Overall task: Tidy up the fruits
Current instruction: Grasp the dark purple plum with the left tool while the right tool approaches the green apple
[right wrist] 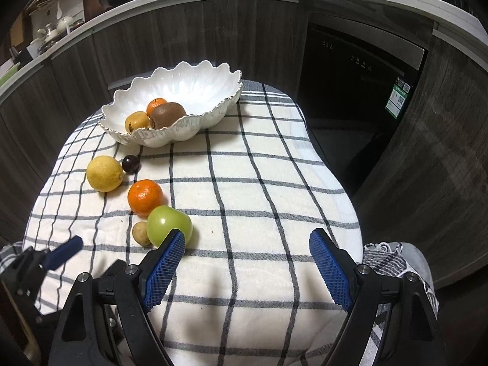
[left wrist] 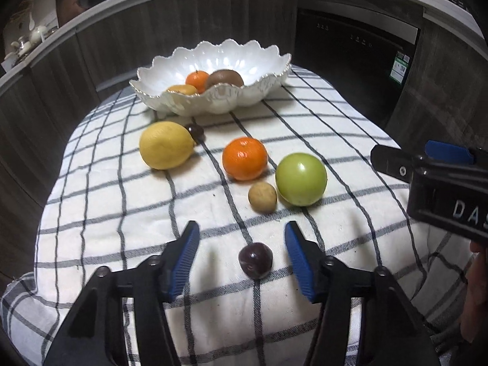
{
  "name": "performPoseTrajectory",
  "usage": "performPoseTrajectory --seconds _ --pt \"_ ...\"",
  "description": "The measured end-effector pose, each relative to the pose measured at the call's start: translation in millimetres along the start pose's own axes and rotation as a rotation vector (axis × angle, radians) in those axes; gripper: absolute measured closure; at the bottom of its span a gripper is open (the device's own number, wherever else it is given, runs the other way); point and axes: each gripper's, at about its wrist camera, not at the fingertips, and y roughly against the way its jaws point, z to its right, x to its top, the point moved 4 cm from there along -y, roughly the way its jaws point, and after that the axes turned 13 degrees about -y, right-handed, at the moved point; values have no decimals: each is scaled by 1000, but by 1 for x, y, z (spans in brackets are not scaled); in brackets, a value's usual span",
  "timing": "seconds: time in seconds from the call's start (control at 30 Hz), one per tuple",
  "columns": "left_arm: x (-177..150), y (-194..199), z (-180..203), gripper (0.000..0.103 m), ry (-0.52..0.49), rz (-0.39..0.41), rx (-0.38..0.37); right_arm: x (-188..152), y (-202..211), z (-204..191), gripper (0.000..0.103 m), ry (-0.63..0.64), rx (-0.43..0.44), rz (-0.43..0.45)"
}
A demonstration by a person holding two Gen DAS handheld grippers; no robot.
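Three fruits sit in the bowl [left wrist: 213, 97] – six remain; left claw [left wrist: 242, 257] spread around a plum [left wrist: 255, 260], right claw [right wrist: 247, 270] spread, empty.

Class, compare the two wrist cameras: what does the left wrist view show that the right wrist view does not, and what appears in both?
Only the left wrist view: a dark plum lying between the open left claw's pads, untouched.

Only the right wrist view: the open right claw over bare checked cloth, and a loquat shown whole in the bowl.

Both: the white scalloped bowl holding a kiwi, plus the lemon, mandarin and green apple on the cloth.
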Motion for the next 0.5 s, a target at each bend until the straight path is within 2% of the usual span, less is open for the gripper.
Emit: performPoseTrajectory --seconds 0.23,0.4,0.5 --pt "-6 -10 5 64 -12 -26 -29 -2 -5 1 18 0 -6 -15" --pt "-8 -16 9 77 -14 -44 -55 -3 -6 1 18 -1 -7 -19" --pt "-8 -16 11 77 -32 -41 -49 -3 -7 2 18 -4 -9 -22"
